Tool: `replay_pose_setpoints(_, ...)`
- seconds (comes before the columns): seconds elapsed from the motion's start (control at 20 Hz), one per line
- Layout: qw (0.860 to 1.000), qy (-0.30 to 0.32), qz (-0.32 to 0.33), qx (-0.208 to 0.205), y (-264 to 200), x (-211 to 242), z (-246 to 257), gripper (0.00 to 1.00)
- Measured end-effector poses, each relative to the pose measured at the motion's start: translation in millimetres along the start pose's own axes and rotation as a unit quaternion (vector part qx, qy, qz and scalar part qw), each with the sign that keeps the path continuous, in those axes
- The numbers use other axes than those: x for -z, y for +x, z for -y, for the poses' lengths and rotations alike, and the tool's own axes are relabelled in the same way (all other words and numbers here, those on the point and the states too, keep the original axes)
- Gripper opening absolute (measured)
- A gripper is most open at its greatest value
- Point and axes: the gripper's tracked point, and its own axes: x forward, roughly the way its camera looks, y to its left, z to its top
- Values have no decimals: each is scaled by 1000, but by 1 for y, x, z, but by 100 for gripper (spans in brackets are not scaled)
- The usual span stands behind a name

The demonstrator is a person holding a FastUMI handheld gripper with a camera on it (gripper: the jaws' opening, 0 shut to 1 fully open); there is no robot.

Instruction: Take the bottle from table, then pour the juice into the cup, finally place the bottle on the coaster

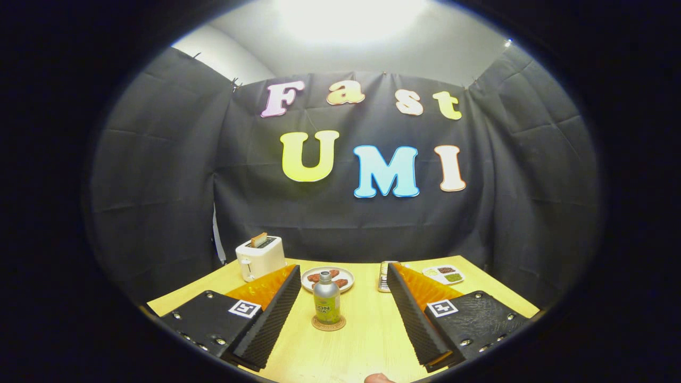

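Pale wood bench (367, 340) under my tool (340, 290), whose 2 ribbed black fingers (268, 324) are spread wide and hold nothing. The bottle (326, 304) stands upright on a round coaster (328, 323) between them, touching neither. Beyond it sit a plate of food (327, 278) and a white toaster (259, 258).

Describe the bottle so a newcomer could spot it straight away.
Start at the wooden table. In line between the open fingers, touching neither, the bottle stands upright on a round coaster, with a plate of food behind it. It is the only slim metal thing with a yellow-green label and grey cap.
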Motion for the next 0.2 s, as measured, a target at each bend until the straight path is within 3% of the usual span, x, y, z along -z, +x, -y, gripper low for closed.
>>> replay_pose_setpoints(0.2,1000,2,17,7,-11,-10,2,98)
